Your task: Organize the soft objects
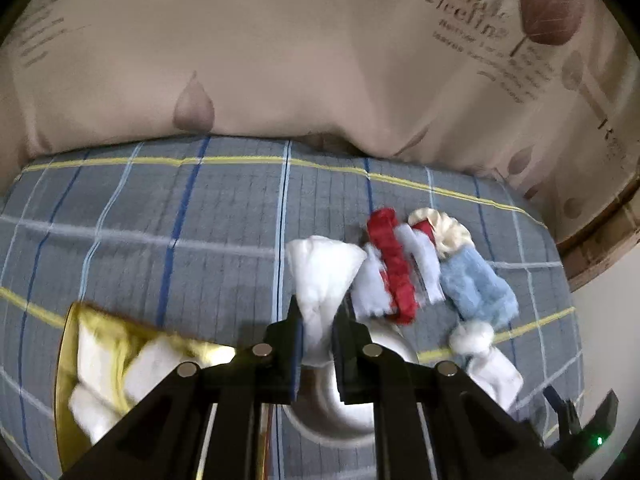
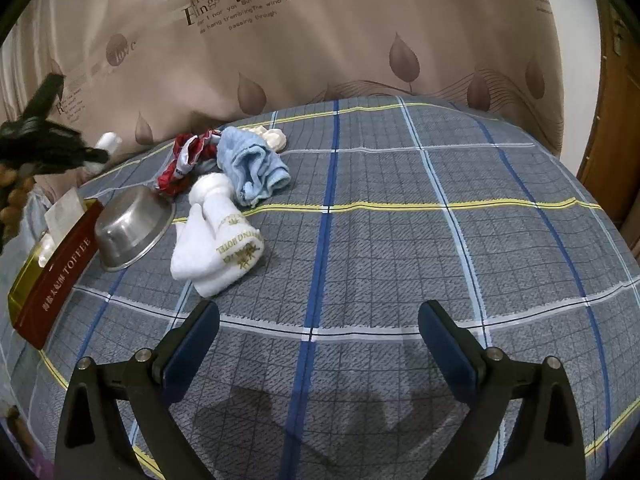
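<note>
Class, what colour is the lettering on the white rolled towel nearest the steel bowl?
Gold-yellow lettering on the white towel, clearest in the right wrist view.

I am looking at a bed (image 2: 400, 240) with a grey checked cover, crossed by blue, white and yellow lines. On it, toward the left in the right wrist view, lie a red and gold box (image 2: 56, 276) marked TOFFEE, a steel bowl (image 2: 132, 228) tilted just beside it, and a white hotel towel (image 2: 218, 248) near the bowl. Behind them I see a light blue cloth (image 2: 256, 168), a red and white cloth (image 2: 186, 160) and a cream piece (image 2: 274, 138), close together. A beige leaf-printed quilt (image 2: 320, 40) lies along the far edge.
</note>
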